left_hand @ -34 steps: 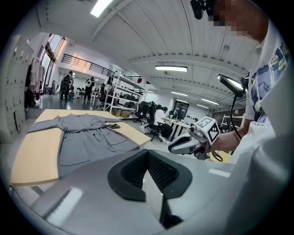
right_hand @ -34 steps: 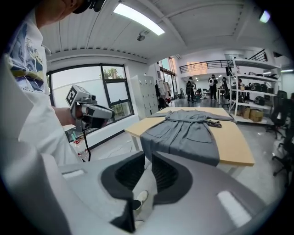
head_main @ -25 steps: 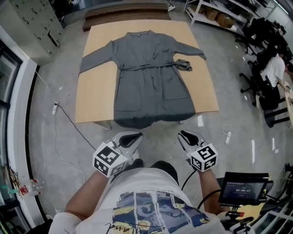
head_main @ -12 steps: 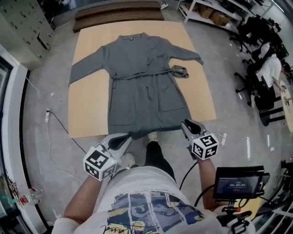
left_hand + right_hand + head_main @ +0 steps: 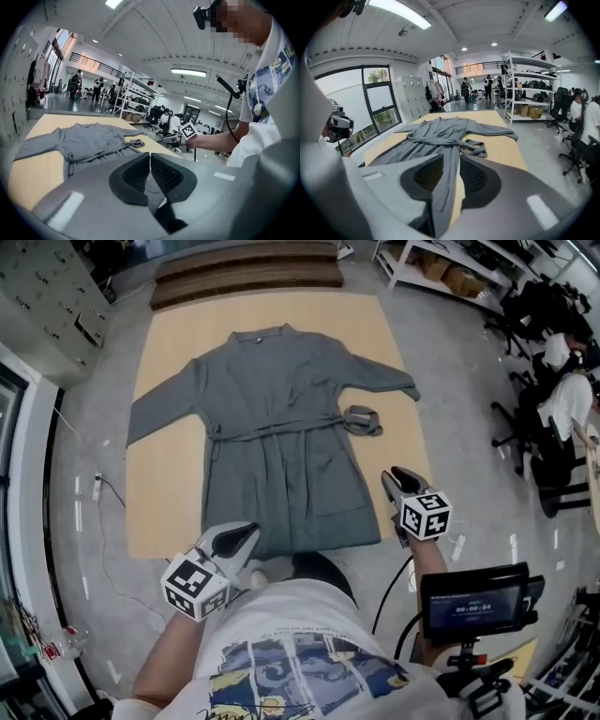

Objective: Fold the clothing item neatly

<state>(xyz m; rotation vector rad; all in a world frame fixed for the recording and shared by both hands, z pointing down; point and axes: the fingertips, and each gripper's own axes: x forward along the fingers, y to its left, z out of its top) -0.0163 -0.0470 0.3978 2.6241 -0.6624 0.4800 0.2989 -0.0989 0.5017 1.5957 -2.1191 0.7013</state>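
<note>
A grey robe (image 5: 281, 427) lies spread flat, front up, on a tan table (image 5: 169, 493). Its sleeves are stretched out to both sides and its belt is tied at the waist, with the belt's loose end (image 5: 361, 420) lying to the right. My left gripper (image 5: 246, 533) hovers at the hem's near left corner, shut and empty. My right gripper (image 5: 391, 476) is beside the hem's right edge. Its jaws have just been opening, with nothing between them. The left gripper view shows the shut left gripper (image 5: 150, 154) and the robe (image 5: 93, 140) beyond. The right gripper (image 5: 451, 157) frames the robe (image 5: 440, 129).
Dark wooden boards (image 5: 244, 273) lie past the table's far end. Shelving (image 5: 441, 259) and office chairs (image 5: 553, 446) stand on the right. A monitor on a rig (image 5: 473, 601) sits at my right side. A cable (image 5: 103, 488) runs over the floor on the left.
The person has stepped up to the table's near edge. Both grippers moved forward, the left to the hem's left corner, the right up beside the hem's right edge.
</note>
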